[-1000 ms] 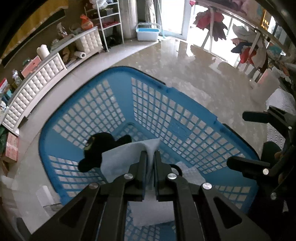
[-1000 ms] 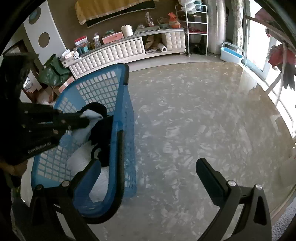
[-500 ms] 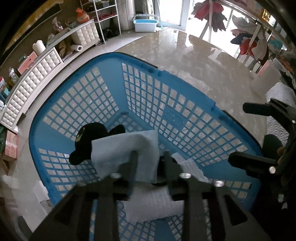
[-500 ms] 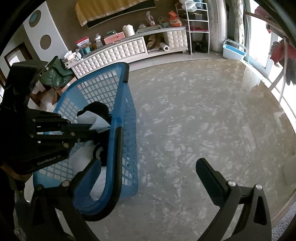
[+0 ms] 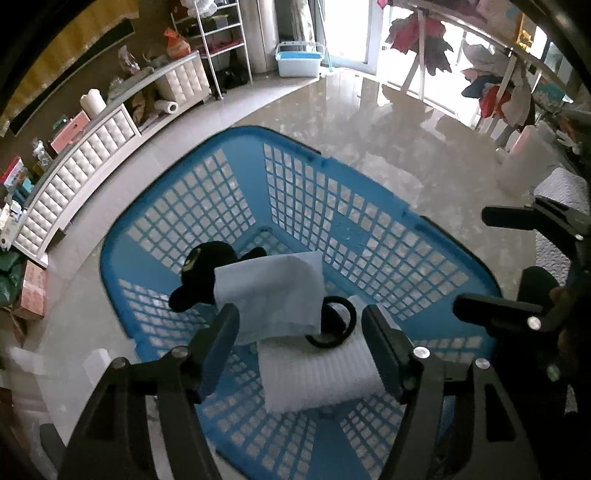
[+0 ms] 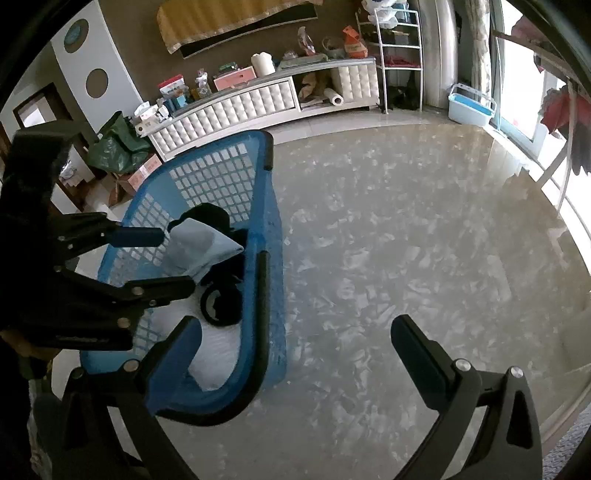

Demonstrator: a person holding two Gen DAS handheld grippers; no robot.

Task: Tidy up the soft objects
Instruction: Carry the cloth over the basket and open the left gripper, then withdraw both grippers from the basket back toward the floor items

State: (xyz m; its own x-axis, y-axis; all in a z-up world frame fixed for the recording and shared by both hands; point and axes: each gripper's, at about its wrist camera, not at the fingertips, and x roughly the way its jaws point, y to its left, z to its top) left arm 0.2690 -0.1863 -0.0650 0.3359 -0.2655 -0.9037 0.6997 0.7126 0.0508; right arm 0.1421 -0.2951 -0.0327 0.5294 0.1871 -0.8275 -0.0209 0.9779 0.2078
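Note:
A blue mesh laundry basket (image 5: 369, 236) stands on the shiny floor. Inside lie a black cap (image 5: 203, 269), a white ribbed foam sheet (image 5: 317, 373) and a black ring-shaped item (image 5: 332, 325). A light blue cloth (image 5: 269, 291) is draped over them. My left gripper (image 5: 301, 325) hovers just above the cloth with its jaws opening, and the pads do not touch it. In the right wrist view the left gripper (image 6: 166, 262) hangs over the basket (image 6: 221, 173) beside the cloth (image 6: 199, 247). My right gripper (image 6: 295, 332) is open and holds nothing, straddling the basket's near rim.
A white tufted low cabinet (image 5: 92, 147) with clutter on top runs along the far wall. A blue and white bin (image 5: 298, 62) sits by the window door. A drying rack with clothes (image 5: 424, 33) stands at the right, and a cardboard box (image 5: 33, 291) at the left.
The left gripper's jaws have spread apart and released the light blue cloth, which now lies flat on the pile in the basket. The right gripper has stayed put.

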